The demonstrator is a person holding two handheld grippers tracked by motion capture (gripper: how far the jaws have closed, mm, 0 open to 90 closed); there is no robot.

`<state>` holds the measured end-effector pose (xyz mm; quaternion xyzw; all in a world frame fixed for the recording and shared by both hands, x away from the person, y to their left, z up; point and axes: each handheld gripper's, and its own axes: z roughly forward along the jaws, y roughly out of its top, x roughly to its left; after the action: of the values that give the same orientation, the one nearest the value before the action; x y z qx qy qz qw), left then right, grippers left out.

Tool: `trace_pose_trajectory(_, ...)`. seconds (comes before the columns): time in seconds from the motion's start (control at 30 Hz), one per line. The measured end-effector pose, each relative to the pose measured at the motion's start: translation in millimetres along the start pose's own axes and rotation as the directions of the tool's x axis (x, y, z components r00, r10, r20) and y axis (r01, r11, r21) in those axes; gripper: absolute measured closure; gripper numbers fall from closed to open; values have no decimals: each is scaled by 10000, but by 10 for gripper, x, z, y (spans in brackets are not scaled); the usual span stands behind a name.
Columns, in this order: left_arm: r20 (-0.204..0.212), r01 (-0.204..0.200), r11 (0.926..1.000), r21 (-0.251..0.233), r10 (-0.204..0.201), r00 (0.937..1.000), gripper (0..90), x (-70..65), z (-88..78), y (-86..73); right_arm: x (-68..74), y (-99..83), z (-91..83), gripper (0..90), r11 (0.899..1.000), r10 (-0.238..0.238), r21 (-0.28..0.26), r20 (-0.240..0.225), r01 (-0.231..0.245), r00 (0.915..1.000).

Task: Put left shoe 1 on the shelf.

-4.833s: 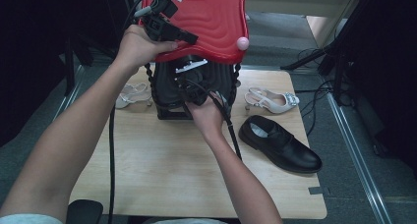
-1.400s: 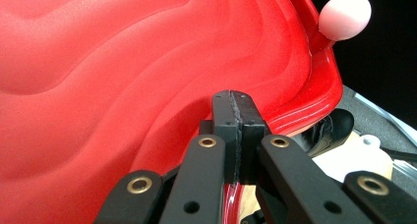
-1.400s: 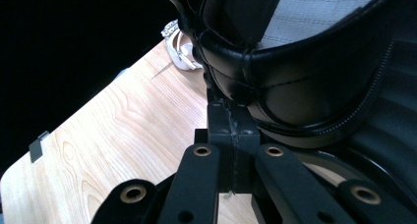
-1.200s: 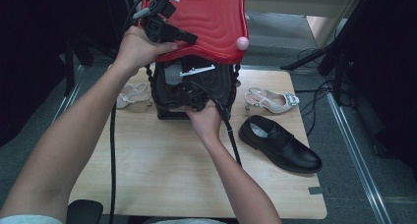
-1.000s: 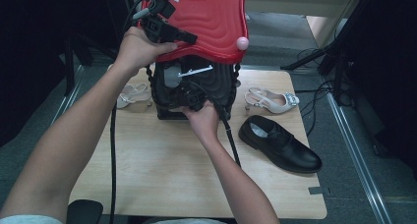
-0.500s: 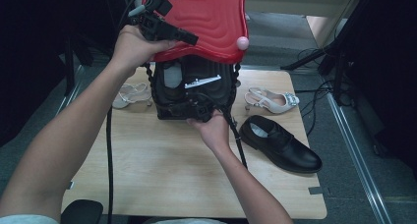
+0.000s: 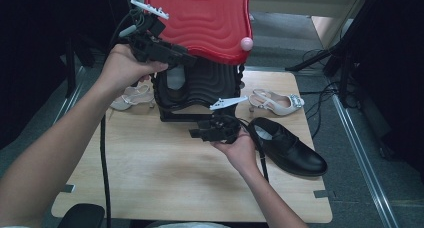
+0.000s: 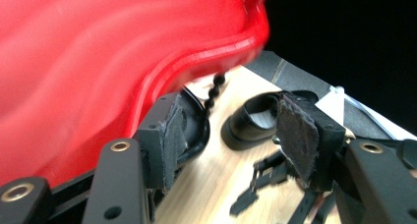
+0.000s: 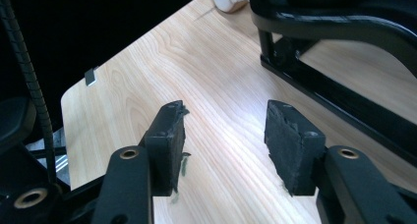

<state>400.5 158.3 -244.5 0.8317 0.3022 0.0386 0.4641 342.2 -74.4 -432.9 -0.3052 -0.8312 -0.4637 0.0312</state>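
A black case (image 7: 195, 88) stands at the back of the wooden table (image 7: 150, 178), its red ribbed lid (image 7: 200, 18) raised upright. My left gripper (image 7: 189, 61) is at the lid's lower left edge; its jaws have just been opening. In the left gripper view it (image 8: 228, 130) is open with nothing between the pads, and the red lid (image 8: 98, 62) lies just left of them. My right gripper (image 7: 194, 134) hovers in front of the case, open after its jaws have just been opening. In the right gripper view it (image 9: 223, 135) has only bare table (image 9: 196, 76) between the pads.
A black leather shoe (image 7: 290, 148) lies right of my right hand. A beige slingback (image 7: 277, 102) sits behind it, and another beige shoe (image 7: 130, 98) lies left of the case. A pink knob (image 7: 246, 43) sticks out at the lid's right corner. Cables trail over the table's front.
Both grippers went from shut to open. My right hand drew back from the case's mouth toward the near side of the table. My left hand shifted a little along the lid's edge.
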Motion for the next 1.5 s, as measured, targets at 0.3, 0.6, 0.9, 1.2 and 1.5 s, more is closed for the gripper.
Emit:
trace_pose_trajectory(0.3,71,-103,9999,89,102,9999,406,-43,-36,-330,-16,-144,-265,504,9999,65,-107,140,-63,9999)
trace_pose_trajectory(0.6,68,-8,10000,57,7,10000,397,-88,-33,-638,-73,-283,-425,496,9998,149,-98,281,-147,9995)
trace_pose_trajectory(0.9,46,90,9998,164,-90,9999,394,-88,92,-925,-130,-366,-605,497,9996,215,-175,392,-208,9990)
trace_pose_trajectory(1.2,220,83,9990,442,-93,9997,393,-99,335,-1295,-218,-555,-693,500,9984,565,-86,658,-561,9962)
trace_pose_trajectory(1.5,355,161,9977,660,-185,9992,391,-118,529,-1596,-288,-666,-765,509,9974,716,2,848,-718,9938)
